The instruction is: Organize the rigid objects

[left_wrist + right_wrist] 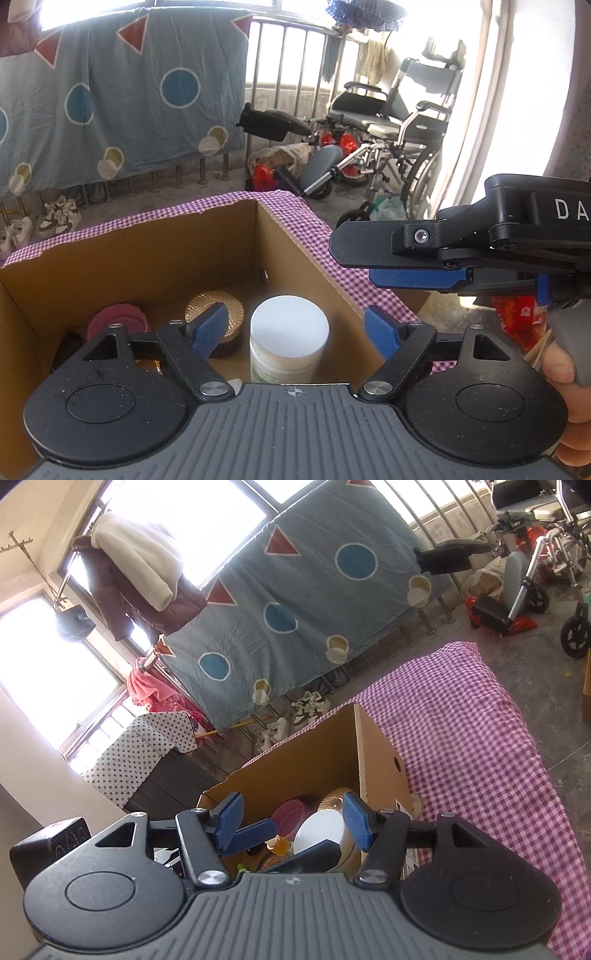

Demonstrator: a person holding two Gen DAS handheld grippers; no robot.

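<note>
left gripper [291, 334]: jaws wide apart, nothing clamped; blue ribbed pads flank white jar without touching, hovers over the open box
right gripper [293, 823]: jaws apart, pads press on nothing; held above the box's near end, jar seen between pads but lower down
white jar [289, 339]: upright inside cardboard box, near right wall; smooth round white lid, pale body with green-print label
cardboard box [288, 240]: open top, plain brown corrugated, round hole in side wall; sits on checked cloth
other box contents: amber ribbed glass lid [214, 304] on a dark jar, left of white jar; pink scalloped round piece [118, 319] further left
left wrist view only: right gripper [417, 277] seen side-on at right edge, black linkage, blue pad, white letters "DA"; a hand [565, 373] on grey handle below it
right wrist view only: left gripper's blue fingers [251, 834] poking into the box; small orange bottle [280, 845] beside white jar; box outer wall with hole; dark cabinet [173, 782] with star-print cloth left of box
surface: tabletop under purple-white checked cloth [461, 746], soft, wrinkled, drapes over edge
room: grey concrete floor; blue sheet [122, 96] with circles and red triangles hung on metal railing; bright windows; wheelchair [399, 140] at right; white sneakers [59, 216] on floor; brown coat and white fleece on a rail [140, 572]
</note>
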